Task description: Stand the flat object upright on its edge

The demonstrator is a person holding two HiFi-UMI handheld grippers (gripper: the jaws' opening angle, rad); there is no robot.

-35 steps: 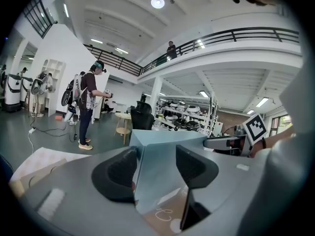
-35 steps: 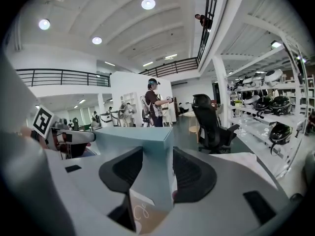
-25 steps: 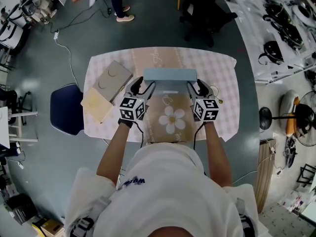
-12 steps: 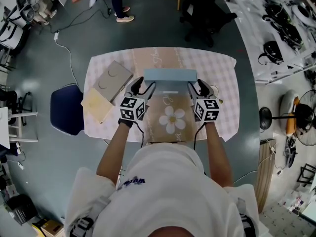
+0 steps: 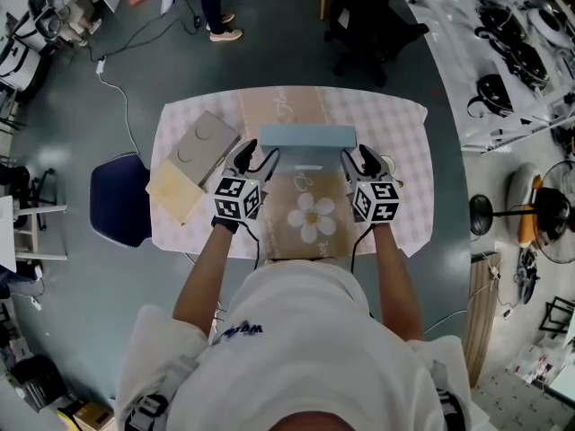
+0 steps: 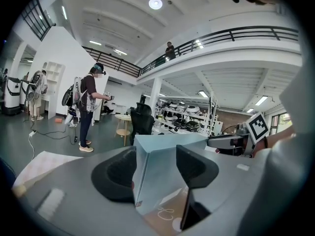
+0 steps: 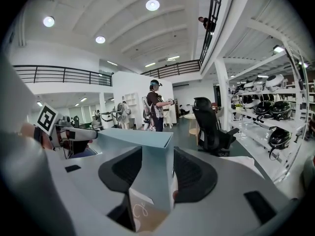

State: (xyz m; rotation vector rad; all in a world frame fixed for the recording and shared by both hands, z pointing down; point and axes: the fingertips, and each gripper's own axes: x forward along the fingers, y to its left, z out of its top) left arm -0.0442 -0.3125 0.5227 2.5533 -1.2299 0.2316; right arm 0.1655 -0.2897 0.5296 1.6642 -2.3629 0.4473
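A flat light-blue box (image 5: 308, 136) stands upright on its long edge across the middle of the table (image 5: 404, 178). My left gripper (image 5: 261, 161) clamps its left end and my right gripper (image 5: 352, 161) clamps its right end. In the left gripper view the box's corner (image 6: 160, 156) sits between the two dark pads of the left gripper (image 6: 156, 170), and both pads touch its faces. The right gripper view shows the box's other end (image 7: 152, 156) squeezed between the pads of the right gripper (image 7: 156, 175). The box's bottom edge rests on the brown runner.
A grey box with two round dents (image 5: 205, 144) and a tan flat board (image 5: 177, 189) lie at the table's left. The runner bears a daisy print (image 5: 312, 218). A dark blue chair (image 5: 121, 197) stands left of the table. A person (image 6: 89, 107) stands farther back.
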